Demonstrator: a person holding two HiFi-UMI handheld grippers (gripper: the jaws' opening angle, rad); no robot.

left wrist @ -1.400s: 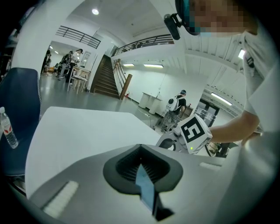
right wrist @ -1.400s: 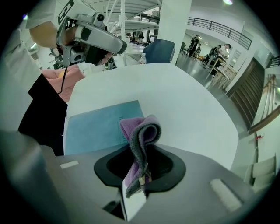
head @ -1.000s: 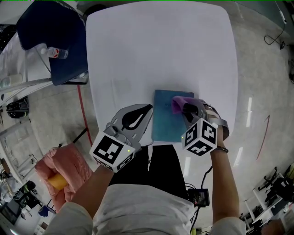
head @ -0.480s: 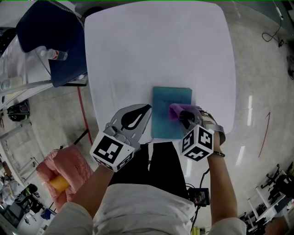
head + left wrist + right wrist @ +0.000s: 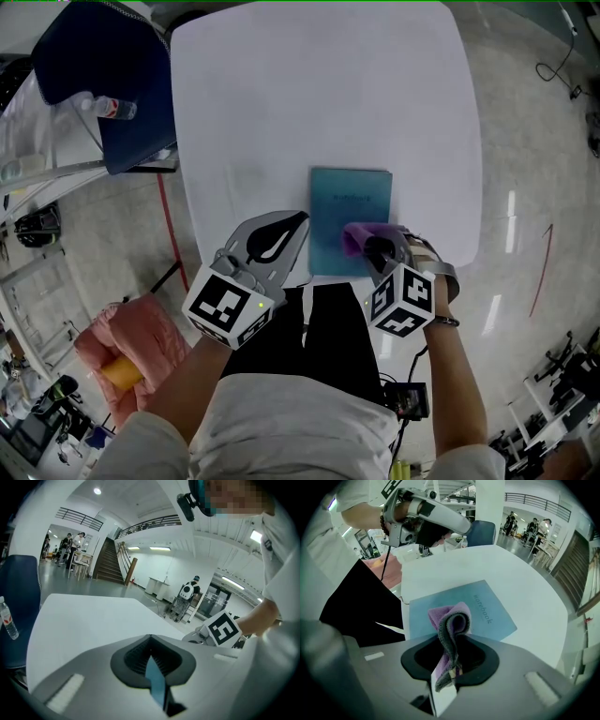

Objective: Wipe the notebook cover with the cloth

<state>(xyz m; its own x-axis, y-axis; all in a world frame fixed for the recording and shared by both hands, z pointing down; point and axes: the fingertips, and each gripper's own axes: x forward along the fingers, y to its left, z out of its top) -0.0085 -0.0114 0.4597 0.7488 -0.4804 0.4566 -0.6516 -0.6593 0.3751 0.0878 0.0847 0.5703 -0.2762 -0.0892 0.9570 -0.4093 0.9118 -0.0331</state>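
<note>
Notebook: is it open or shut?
Shut. The notebook lies flat on the table, blue cover up with its title showing; no pages are visible.

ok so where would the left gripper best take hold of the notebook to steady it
The notebook lies flat on the table, so only an edge offers a pinch. Probably take its left long edge, coming from the left: it faces the left gripper, and the right gripper, shut on the cloth, occupies the near right corner.
</note>
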